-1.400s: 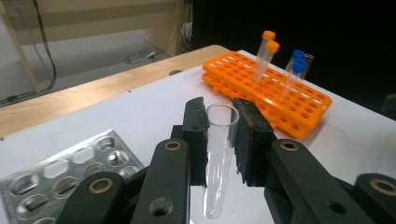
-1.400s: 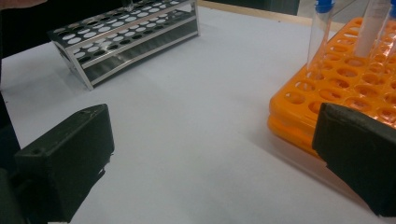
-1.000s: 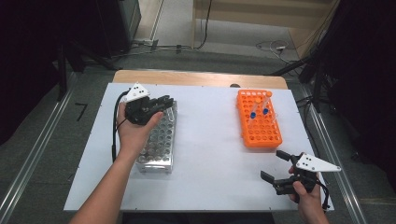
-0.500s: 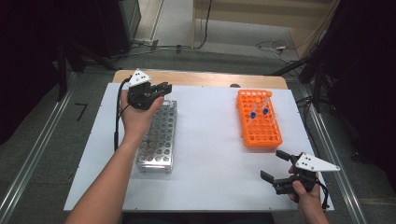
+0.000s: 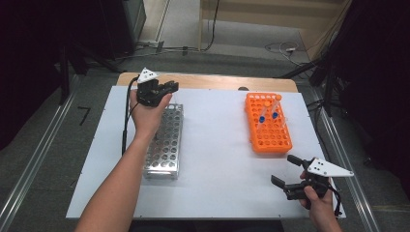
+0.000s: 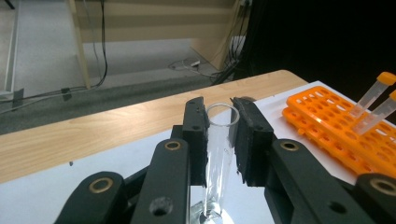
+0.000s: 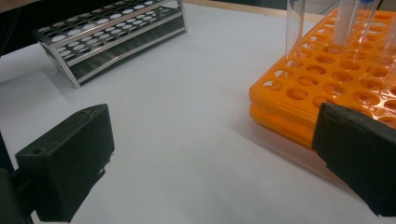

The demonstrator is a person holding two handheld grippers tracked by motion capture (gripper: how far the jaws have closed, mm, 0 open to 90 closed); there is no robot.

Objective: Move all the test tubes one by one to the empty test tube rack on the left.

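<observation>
Glass tube (image 6: 219, 154) is clamped upright by the left gripper (image 5: 167, 88) above the steel rack (image 5: 164, 140). Right gripper (image 5: 285, 174) is held wide open, empty, near the orange rack (image 5: 266, 140).

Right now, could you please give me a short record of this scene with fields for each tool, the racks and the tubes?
left tool: shut on a clear glass tube, open end up, at the metal rack's far end
right tool: open, holding nothing, near the table's front right edge
metal rack: left side of white table
orange rack: right side, holds capped tubes
</observation>
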